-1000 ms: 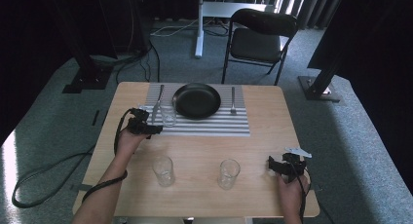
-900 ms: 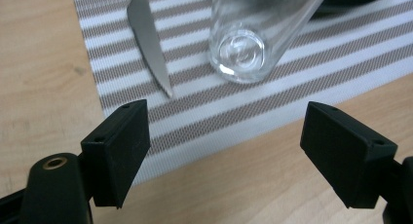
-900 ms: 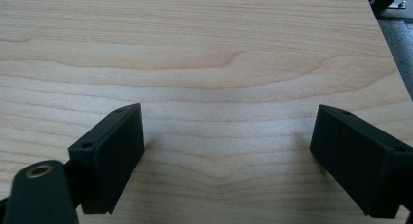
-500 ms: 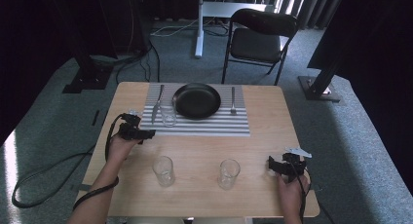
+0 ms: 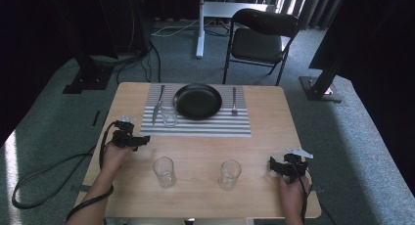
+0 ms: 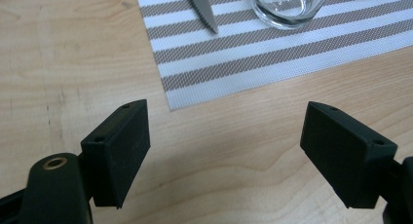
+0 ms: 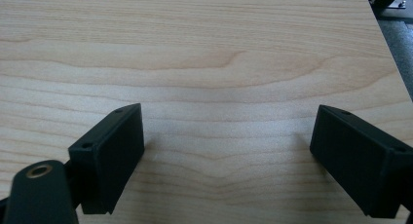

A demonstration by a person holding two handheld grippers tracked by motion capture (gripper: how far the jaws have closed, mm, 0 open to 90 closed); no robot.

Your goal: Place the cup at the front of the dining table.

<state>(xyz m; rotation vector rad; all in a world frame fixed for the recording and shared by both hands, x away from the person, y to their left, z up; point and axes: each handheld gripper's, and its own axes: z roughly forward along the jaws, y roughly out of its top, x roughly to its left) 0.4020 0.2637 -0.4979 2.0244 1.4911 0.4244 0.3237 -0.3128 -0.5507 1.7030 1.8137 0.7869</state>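
A striped placemat (image 5: 215, 128) holds a black plate (image 5: 197, 101), a knife (image 5: 157, 104) on its left, a fork (image 5: 234, 100) on its right and a clear glass (image 5: 169, 116). Two more glasses (image 5: 164, 171) (image 5: 230, 174) stand on the bare wood nearer me. My left gripper (image 5: 142, 139) hovers off the mat's front left corner, open and holding nothing. In the left gripper view the open left gripper (image 6: 224, 156) faces the mat corner (image 6: 204, 83), the knife tip (image 6: 202, 12) and the glass base (image 6: 287, 5). My right gripper (image 5: 274, 165) rests at the front right, and the right gripper (image 7: 226, 160) is open over bare wood.
The wooden table (image 5: 264, 137) has its right edge (image 7: 384, 44) close to my right gripper. A folding chair (image 5: 259, 41) stands behind the table. Cables (image 5: 44, 176) trail on the carpet at the left. Bare wood lies between the two front glasses and the mat.
My left gripper has drawn back from the glass on the placemat toward the front left, leaving the glass standing there. The right gripper has stayed put.
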